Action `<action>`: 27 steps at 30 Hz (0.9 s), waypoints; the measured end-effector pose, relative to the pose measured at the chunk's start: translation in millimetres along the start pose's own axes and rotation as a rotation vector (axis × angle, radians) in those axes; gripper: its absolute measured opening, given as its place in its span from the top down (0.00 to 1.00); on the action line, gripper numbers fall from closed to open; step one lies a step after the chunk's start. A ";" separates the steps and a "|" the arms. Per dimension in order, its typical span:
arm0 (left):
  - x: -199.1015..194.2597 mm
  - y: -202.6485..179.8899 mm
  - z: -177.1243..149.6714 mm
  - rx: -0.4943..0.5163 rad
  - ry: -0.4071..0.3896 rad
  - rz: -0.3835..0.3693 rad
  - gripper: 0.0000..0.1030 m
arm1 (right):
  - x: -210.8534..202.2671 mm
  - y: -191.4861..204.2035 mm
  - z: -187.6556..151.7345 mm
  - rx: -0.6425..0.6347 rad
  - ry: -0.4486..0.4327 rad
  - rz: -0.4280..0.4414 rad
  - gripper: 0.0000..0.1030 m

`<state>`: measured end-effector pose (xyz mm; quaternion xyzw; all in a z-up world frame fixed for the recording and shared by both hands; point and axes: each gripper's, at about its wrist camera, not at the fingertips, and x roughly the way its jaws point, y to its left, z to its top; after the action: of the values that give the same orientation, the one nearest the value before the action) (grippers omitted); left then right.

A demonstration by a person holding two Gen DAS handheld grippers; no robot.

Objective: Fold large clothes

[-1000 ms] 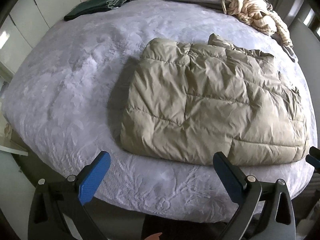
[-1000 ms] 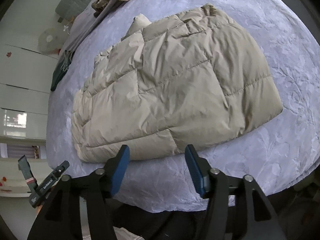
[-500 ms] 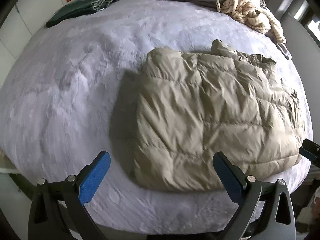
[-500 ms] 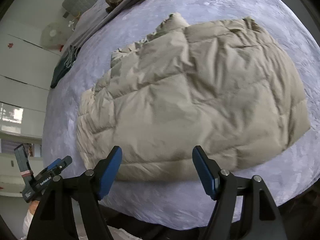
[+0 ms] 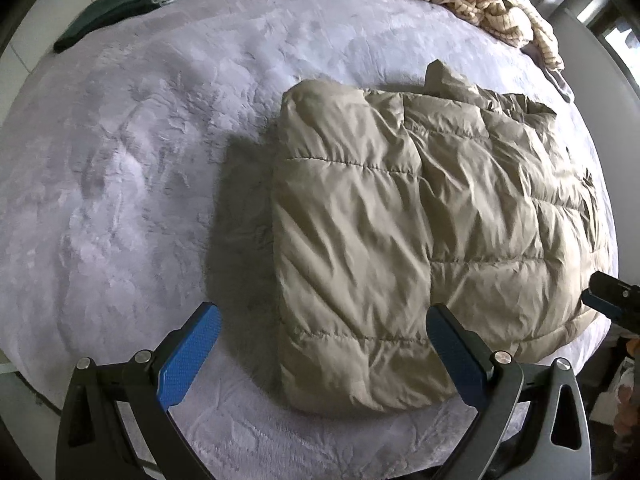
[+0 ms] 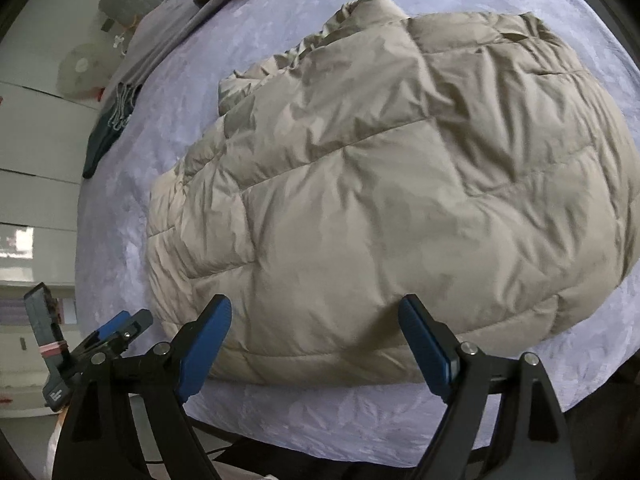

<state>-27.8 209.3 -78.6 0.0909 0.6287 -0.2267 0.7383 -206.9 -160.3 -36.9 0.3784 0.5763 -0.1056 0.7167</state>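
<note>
A beige quilted puffer jacket [image 5: 420, 216] [image 6: 380, 184] lies folded flat on a lavender bedspread [image 5: 132, 184] [image 6: 500, 412]. My left gripper [image 5: 320, 332] hovers open over the jacket's near left corner, its blue pads wide apart and touching nothing. My right gripper [image 6: 316, 320] hangs over the jacket's near edge with its jaws opening; jacket fabric shows between the blue pads, but they do not press on it. The left gripper [image 6: 120, 324] also shows at the lower left of the right wrist view, and the right gripper's tip [image 5: 608, 300] at the right edge of the left wrist view.
A dark green garment [image 5: 120, 8] [image 6: 108, 128] lies at the bed's far left. A heap of striped and brown clothes [image 5: 492, 4] sits at the far right. White cabinet fronts [image 6: 32, 168] and a fan [image 6: 84, 68] stand beyond the bed.
Both grippers have come forward and lower over the jacket, which now fills more of each view. The right gripper's pads have spread much wider apart.
</note>
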 end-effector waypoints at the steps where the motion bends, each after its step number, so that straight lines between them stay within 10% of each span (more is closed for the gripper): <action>1: 2.9 0.4 1.2 0.003 0.006 -0.004 0.00 | 1.7 1.3 0.4 0.000 0.000 0.000 0.01; 10: 22.6 13.4 11.3 0.005 0.037 -0.076 0.00 | 19.1 9.3 8.6 0.008 0.036 -0.019 0.00; 19: 62.0 77.4 28.9 -0.101 0.139 -0.375 0.00 | 33.8 3.8 15.7 0.044 0.066 -0.032 0.00; 27: 115.1 59.8 42.7 -0.085 0.252 -0.635 0.00 | 41.8 6.0 15.6 0.038 0.075 -0.055 0.00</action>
<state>49.3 218.7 -191.0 -0.1128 0.7206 -0.4060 0.5506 -178.6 -154.6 -71.5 0.3799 0.6108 -0.1218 0.6839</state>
